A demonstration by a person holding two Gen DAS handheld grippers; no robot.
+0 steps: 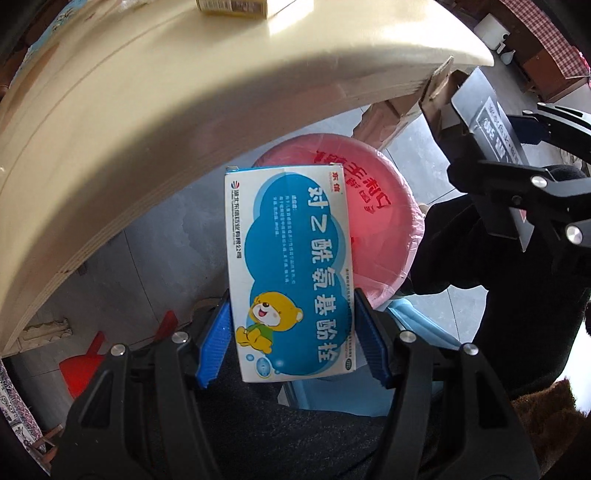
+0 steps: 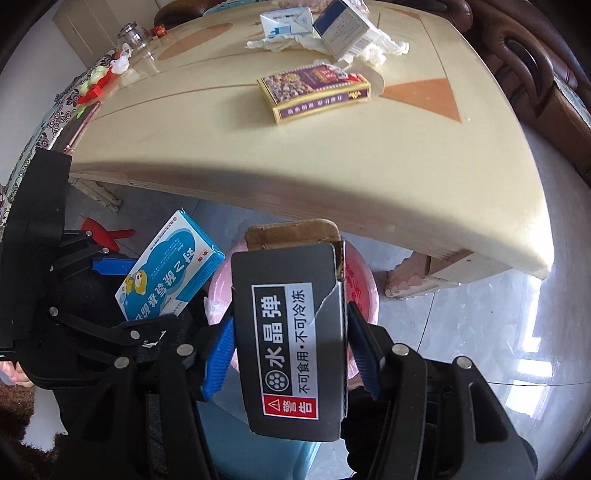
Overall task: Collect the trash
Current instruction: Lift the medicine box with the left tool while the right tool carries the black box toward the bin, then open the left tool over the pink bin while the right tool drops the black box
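Note:
My left gripper (image 1: 291, 332) is shut on a blue and white medicine box (image 1: 290, 266) with a cartoon bear, held over the floor beside a pink-lined trash bin (image 1: 373, 206). My right gripper (image 2: 290, 354) is shut on a black cardboard box (image 2: 291, 339) with a white warning label, held above the same bin (image 2: 364, 291). The left gripper (image 2: 110, 295) and its medicine box (image 2: 166, 273) show at the left of the right wrist view. The right gripper (image 1: 517, 155) and its black box (image 1: 491, 147) show at the upper right of the left wrist view.
A cream table (image 2: 332, 166) stands just beyond the bin. On it lie a purple and yellow box (image 2: 314, 92), blue and white boxes (image 2: 343, 26) and crumpled tissue (image 2: 384, 48). A red dustpan (image 1: 81, 365) lies on the tiled floor. A blue stool (image 1: 417, 325) sits below.

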